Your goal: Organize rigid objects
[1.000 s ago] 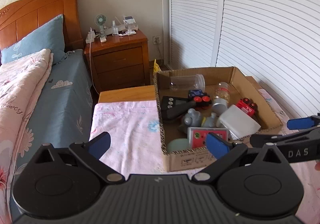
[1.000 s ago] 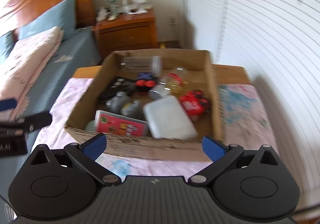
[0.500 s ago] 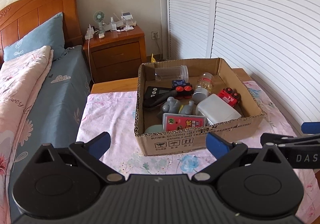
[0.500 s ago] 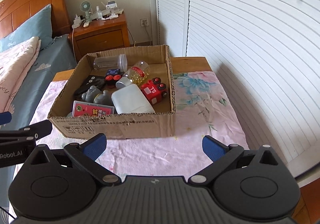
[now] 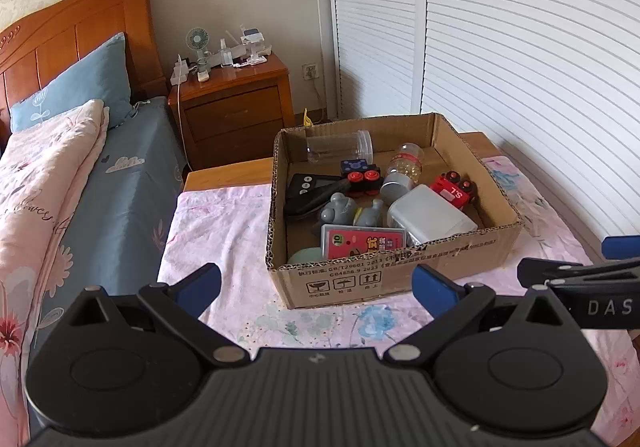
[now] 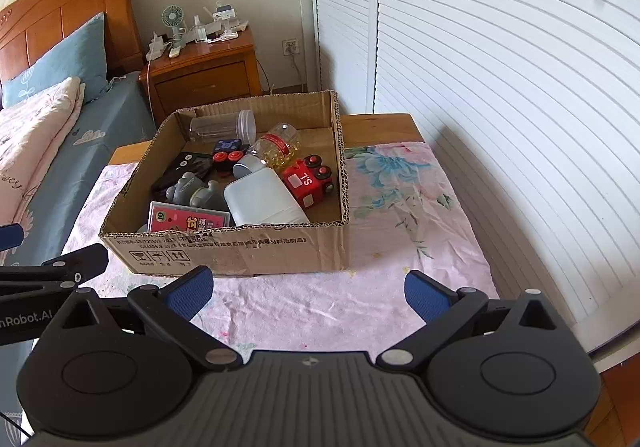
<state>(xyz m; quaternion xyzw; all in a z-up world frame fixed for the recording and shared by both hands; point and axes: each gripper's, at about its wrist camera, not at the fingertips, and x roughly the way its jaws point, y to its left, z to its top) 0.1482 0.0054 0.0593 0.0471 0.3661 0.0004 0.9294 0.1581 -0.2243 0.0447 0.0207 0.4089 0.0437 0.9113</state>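
- Box (image 6: pixel 240 251) stands on the counter (image 6: pixel 400 247) at 12 o'clock from both grippers, and all the rigid objects in view lie inside it: jar (image 6: pixel 222 125), bottle (image 6: pixel 278 145), red car (image 6: pixel 308 181), white tub (image 6: pixel 262 199), card pack (image 6: pixel 186 221), grey figures (image 6: pixel 196 191)
- Cloth around the box shows no loose object
- Left gripper (image 5: pixel 316 285) and right gripper (image 6: pixel 308 289): fingers spread wide, holding nothing, short of the box
- Judgement: this fits either objects gathered in, or a jumbled box awaiting sorting

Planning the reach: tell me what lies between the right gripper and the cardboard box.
Only bare pink floral cloth separates the right gripper from the cardboard box; the right wrist view shows it.
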